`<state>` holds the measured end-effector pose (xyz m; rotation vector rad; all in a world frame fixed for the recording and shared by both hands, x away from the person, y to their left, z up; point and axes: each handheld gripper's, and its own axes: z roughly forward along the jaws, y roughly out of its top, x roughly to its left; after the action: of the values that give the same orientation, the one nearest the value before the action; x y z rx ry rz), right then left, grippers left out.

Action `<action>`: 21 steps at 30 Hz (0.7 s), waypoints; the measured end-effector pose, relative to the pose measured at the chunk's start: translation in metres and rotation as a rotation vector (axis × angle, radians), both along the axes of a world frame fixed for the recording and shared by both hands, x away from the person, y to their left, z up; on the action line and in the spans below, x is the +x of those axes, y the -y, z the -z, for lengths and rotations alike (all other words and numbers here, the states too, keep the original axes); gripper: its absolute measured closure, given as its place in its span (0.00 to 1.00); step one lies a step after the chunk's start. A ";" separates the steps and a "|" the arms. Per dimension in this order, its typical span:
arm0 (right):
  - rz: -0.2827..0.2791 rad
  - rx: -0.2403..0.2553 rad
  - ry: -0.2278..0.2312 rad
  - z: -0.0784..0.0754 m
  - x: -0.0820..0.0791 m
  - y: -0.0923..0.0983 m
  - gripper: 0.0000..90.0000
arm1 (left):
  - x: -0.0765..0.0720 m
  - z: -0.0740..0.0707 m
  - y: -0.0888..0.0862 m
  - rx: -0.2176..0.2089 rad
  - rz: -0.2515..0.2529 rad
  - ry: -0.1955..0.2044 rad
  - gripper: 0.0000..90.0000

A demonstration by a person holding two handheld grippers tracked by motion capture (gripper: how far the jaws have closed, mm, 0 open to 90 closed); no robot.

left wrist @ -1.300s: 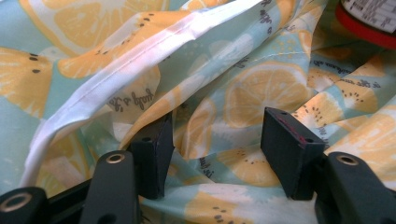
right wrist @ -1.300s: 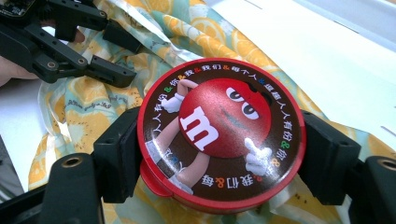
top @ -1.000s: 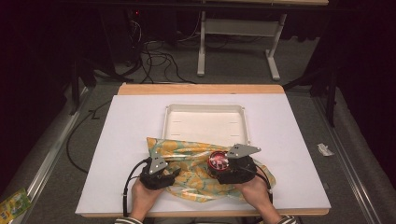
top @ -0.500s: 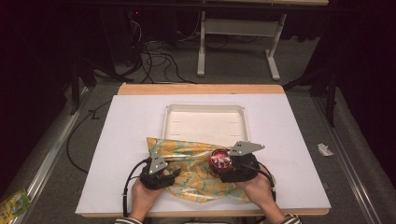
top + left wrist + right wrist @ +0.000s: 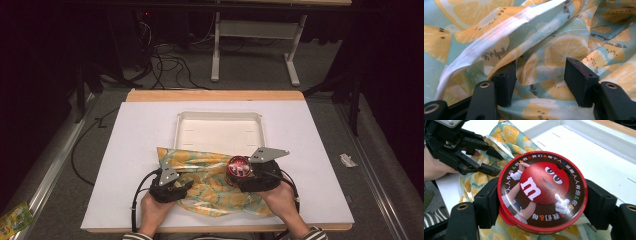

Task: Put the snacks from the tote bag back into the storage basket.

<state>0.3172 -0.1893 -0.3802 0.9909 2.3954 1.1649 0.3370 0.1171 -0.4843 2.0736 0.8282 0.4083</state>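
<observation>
We read work as partway: round red tin (image 5: 541, 192) clamped between right gripper (image 5: 239, 172) jaws, held over lemon-print bag (image 5: 210, 180) at desk (image 5: 310, 150) centre, not yet inside. Left gripper (image 5: 539, 82) jaws spread wide at bag's hem, cloth between, not pinched. White tray (image 5: 218, 131) at 12 o'clock of bag, bare. Bag mouth hard to trace among folds; tin underside hidden.
</observation>
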 end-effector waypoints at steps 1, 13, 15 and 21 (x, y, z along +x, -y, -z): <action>0.004 0.000 -0.003 -0.002 0.000 0.000 0.29 | 0.000 0.000 0.000 0.001 0.001 0.001 0.48; -0.002 0.010 0.005 -0.014 0.003 0.004 0.29 | 0.000 0.000 0.000 0.001 0.003 0.002 0.47; -0.005 0.015 0.006 -0.014 0.004 0.005 0.29 | -0.001 0.000 0.000 0.000 0.004 0.003 0.47; 0.003 0.020 0.002 -0.018 0.007 0.007 0.29 | -0.001 0.000 0.000 0.000 0.002 0.002 0.47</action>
<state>0.3238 -0.1960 -0.3626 0.9982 2.3841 1.1902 0.3364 0.1167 -0.4844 2.0742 0.8248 0.4089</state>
